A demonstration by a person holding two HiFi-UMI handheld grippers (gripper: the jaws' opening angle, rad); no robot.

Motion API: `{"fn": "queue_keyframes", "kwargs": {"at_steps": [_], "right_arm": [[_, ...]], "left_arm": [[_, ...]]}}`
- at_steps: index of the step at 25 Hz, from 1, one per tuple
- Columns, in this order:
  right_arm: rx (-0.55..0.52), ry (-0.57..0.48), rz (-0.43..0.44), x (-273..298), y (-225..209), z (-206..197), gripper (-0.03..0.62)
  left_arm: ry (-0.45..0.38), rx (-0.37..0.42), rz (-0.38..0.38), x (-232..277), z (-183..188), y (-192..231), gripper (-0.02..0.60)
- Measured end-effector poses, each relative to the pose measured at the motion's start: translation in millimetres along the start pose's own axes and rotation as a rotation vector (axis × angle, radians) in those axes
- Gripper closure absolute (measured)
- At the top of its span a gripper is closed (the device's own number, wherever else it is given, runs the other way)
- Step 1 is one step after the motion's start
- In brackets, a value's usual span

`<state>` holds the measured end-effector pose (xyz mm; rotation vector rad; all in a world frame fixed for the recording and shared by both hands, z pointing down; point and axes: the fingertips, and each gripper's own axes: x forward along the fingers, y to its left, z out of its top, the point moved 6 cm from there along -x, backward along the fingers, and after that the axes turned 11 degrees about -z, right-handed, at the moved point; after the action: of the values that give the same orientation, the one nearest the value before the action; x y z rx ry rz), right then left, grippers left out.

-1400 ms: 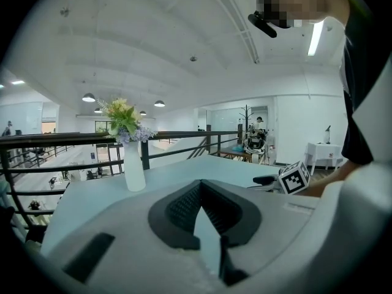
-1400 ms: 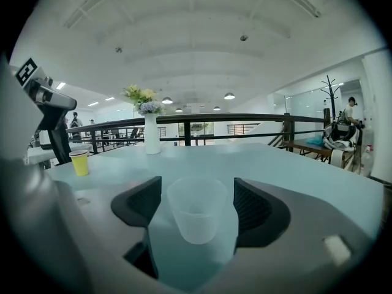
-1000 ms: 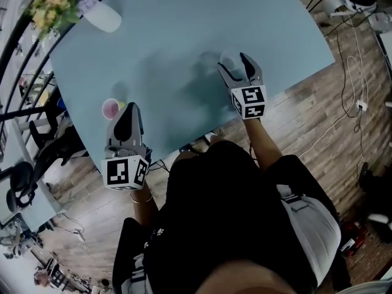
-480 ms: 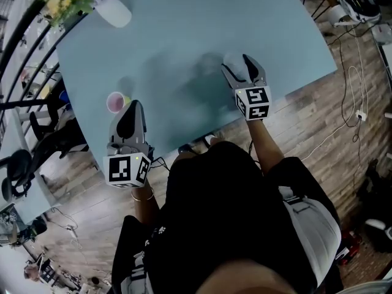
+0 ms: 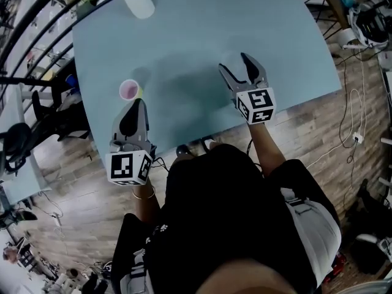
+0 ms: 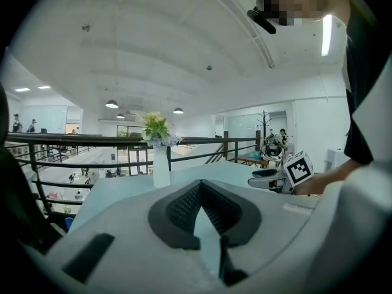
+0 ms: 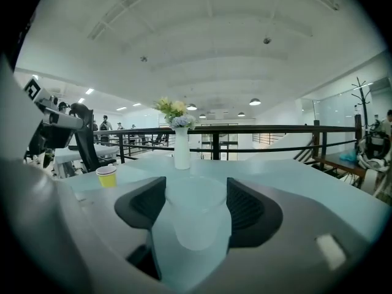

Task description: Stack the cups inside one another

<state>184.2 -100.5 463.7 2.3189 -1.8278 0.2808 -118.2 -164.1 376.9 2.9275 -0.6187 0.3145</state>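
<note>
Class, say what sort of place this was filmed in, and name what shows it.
Probably an open-plan office or workshop, perhaps on a mezzanine: a black railing runs behind the pale blue table, office chairs stand beside it, and cables trail over the wooden floor.

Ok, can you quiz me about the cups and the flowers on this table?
1. True or false: the right hand-held gripper is closed on a pale cup.
2. What stands at the far end of the table? A. a white vase of flowers B. a kettle C. a pile of plates
3. Fill the gap: seen from the side, the cup on the table near the left hand-held gripper is ____.

Key: 1 true; 2 A; 3 yellow.
</note>
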Motion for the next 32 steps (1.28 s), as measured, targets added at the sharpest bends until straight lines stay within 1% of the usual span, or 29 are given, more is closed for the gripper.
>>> {"fn": "queue_keyframes", "kwargs": {"at_steps": [5,10,18,21,25,32], "right_arm": [[-0.019,-0.039,0.098,12,34,24,0.279],[-0.028,-0.074,0.216,26,76,47,0.281],[-0.047,-0.115,0.392,45,157,75,0.281],[-0.061,-0.120,0.471,51,188,80,0.281],[-0.072,-0.120,0.551,54,223,80,0.279],[-0.089,-0.100,0.643,64,274,72,0.281]], "left_arm": [[-0.012,-0.023,0.084,-29,-3,11,0.589],[-0.029,-0.041,0.179,-61,-4,21,0.589],[-0.043,-0.061,0.318,-118,-8,41,0.589],[-0.054,-0.068,0.381,-139,-9,44,0.589],[-0.054,-0.084,0.443,-164,-15,48,0.589],[-0.045,-0.108,0.539,-202,-21,56,0.589]]}}
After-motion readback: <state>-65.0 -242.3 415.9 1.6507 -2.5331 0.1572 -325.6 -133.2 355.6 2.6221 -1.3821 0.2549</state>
